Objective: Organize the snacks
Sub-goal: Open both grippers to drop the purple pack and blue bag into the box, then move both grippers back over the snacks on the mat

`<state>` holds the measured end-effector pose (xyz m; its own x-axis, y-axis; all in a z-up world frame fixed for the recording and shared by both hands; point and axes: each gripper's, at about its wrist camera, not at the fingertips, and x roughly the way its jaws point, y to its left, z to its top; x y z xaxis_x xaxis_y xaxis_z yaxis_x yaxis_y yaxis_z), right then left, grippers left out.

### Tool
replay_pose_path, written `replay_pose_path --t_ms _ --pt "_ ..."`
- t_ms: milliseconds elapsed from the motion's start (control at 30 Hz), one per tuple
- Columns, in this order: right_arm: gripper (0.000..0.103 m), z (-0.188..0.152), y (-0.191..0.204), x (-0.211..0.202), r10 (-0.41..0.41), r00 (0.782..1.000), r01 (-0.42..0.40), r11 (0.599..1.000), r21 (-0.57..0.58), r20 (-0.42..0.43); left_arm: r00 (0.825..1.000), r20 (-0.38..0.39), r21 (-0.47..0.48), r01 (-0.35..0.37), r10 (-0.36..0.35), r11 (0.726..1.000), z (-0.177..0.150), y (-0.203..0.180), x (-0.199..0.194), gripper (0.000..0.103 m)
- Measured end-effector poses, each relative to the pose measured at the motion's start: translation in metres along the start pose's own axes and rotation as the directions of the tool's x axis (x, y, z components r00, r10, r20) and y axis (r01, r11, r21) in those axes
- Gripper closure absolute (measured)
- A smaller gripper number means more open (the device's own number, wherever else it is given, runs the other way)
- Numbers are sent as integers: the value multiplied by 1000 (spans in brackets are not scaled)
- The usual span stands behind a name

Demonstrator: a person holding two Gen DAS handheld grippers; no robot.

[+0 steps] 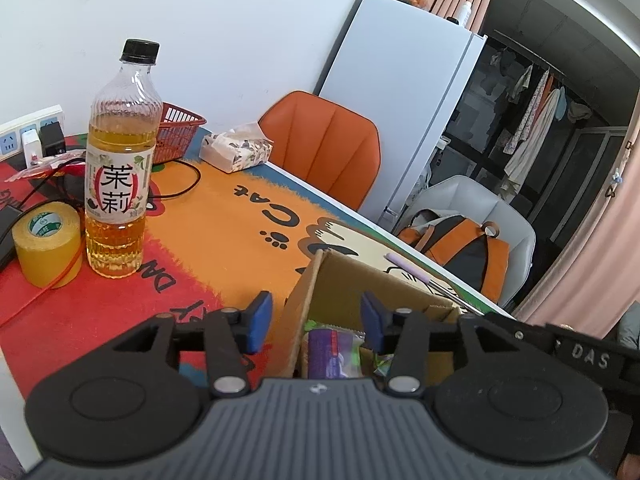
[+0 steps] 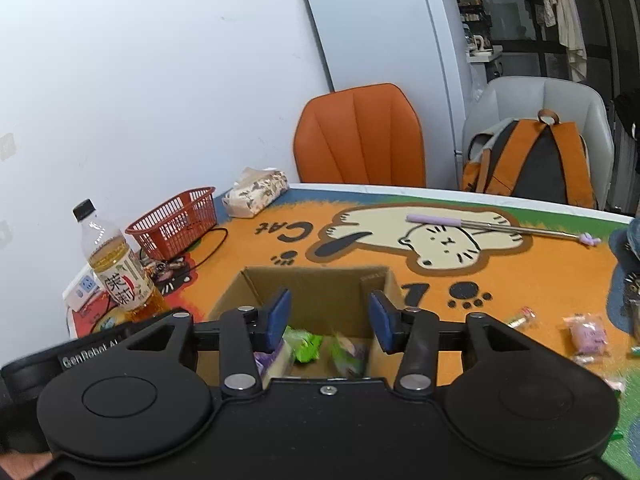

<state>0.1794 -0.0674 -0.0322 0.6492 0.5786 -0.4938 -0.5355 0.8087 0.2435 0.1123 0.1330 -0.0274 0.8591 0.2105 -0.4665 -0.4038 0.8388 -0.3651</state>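
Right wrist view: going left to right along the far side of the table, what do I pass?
Tea bottle → red basket → tissue pack → orange chair behind the table edge → purple-handled stick → backpack on the grey chair.

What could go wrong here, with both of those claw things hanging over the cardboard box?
Both grippers, left gripper and right gripper, are open over the cardboard box, and the left one shows in the right view's lower left, so they might collide. Reaching for the loose snacks on the mat, an arm might nudge the light-looking box. The tall tea bottle stands upright near the box and could tip if bumped.
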Motion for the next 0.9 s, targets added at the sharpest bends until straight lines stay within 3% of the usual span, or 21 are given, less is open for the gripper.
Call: replay_pose_path --t_ms 200,333,700,900 --pt "45 -8 -18 -22 -60 998 61 998 26 -3 1000 -2 -1 12 -12 1000 -8 -10 -5 31" --pt "32 -12 -32 -43 -91 996 90 995 48 15 999 -15 16 37 -36 999 -13 -23 -9 28" --pt "10 -25 -66 -107 -149 986 140 984 112 78 996 -5 73 88 -88 993 -26 -57 -45 18" --pt "10 -31 -88 -131 -184 979 168 974 152 94 992 -5 110 125 -125 986 -30 -75 -58 17"
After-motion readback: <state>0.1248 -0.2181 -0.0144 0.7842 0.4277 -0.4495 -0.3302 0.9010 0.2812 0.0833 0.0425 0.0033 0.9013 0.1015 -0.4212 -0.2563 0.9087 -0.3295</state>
